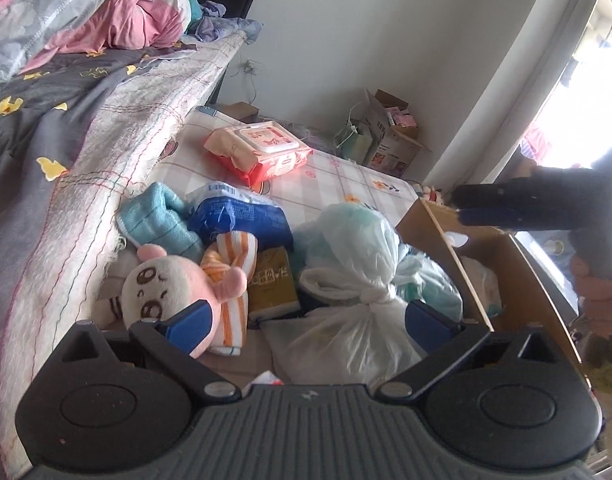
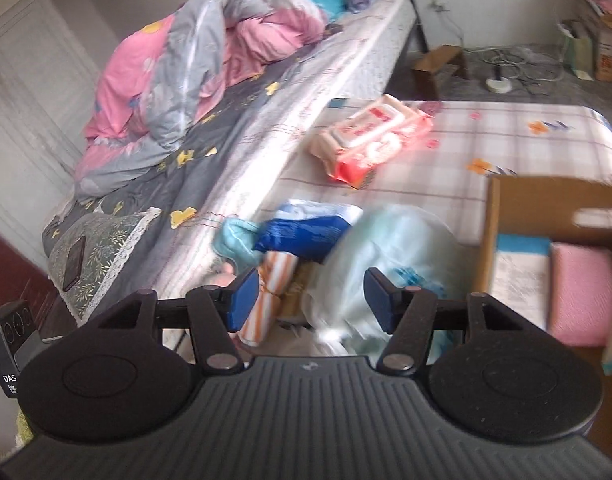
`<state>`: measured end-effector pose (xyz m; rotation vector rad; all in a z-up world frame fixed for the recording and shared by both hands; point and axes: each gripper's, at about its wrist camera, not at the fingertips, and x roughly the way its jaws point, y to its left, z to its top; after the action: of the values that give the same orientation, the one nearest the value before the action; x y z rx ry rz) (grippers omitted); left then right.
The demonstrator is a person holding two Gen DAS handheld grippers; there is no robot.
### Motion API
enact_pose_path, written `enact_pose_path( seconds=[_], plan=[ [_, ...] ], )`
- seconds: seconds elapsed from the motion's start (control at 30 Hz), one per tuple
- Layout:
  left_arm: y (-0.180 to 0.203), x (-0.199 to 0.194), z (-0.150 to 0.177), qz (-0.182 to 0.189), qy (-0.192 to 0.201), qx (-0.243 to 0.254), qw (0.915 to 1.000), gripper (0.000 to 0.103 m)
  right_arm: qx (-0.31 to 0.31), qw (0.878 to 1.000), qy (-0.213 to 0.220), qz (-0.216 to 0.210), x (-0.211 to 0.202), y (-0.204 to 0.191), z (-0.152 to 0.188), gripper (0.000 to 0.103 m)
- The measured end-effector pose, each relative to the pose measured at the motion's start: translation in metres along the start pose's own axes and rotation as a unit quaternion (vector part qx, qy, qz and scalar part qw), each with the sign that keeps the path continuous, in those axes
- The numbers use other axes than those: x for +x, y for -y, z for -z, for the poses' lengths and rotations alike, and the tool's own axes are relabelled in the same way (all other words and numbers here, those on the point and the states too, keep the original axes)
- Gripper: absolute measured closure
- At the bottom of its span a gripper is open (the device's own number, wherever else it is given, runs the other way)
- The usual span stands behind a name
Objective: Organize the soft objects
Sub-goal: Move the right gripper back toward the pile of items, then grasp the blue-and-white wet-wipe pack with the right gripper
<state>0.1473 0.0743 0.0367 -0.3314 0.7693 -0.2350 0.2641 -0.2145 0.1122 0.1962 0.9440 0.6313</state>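
Observation:
A pile of soft things lies on the checked mat (image 1: 346,176) beside the bed. It holds a pink plush toy (image 1: 165,280), an orange striped towel (image 1: 229,276), a teal towel (image 1: 157,216), a blue pack (image 1: 241,216) and knotted white and pale green plastic bags (image 1: 346,276). My left gripper (image 1: 306,320) is open just above the pile, empty. My right gripper (image 2: 312,300) is open and empty above the striped towel (image 2: 265,292) and the pale bag (image 2: 386,248); it also shows as a dark shape in the left wrist view (image 1: 526,204). The cardboard box (image 2: 546,208) holds a pink folded towel (image 2: 582,296).
A red wipes pack (image 1: 261,152) lies further out on the mat. The bed (image 1: 65,140) with heaped quilts runs along the left. More boxes and bags (image 1: 386,136) stand by the far wall. A phone (image 2: 73,264) lies on a pillow.

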Motion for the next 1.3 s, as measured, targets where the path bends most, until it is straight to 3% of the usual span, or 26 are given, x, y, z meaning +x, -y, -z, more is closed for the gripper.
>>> enact_pose_path(
  seconds=[0.17, 0.37, 0.53, 0.8, 1.1, 1.3],
  plan=[
    [0.000, 0.021, -0.025, -0.031, 0.011, 0.033, 0.9989, 0.000, -0.022, 0.999, -0.033, -0.010, 0.046, -0.016, -0.038, 0.039],
    [-0.007, 0.068, -0.061, -0.069, -0.008, 0.078, 0.9946, 0.001, 0.048, 0.994, -0.094, -0.023, 0.124, 0.002, -0.070, 0.039],
    [-0.027, 0.125, -0.090, -0.092, -0.069, 0.083, 0.9898, 0.008, 0.131, 0.981, -0.142, -0.016, 0.192, 0.039, -0.092, 0.038],
    [-0.060, 0.193, -0.118, -0.063, -0.167, 0.013, 0.9839, 0.010, 0.195, 0.957, -0.214, 0.005, 0.277, 0.079, -0.104, 0.033],
    [-0.066, 0.218, -0.121, -0.076, -0.192, 0.002, 0.9785, 0.008, 0.220, 0.939, -0.263, -0.032, 0.317, 0.083, -0.089, 0.031],
    [-0.065, 0.217, -0.123, -0.076, -0.184, -0.012, 0.9800, 0.008, 0.224, 0.945, -0.232, -0.056, 0.308, 0.074, -0.087, 0.045]
  ],
)
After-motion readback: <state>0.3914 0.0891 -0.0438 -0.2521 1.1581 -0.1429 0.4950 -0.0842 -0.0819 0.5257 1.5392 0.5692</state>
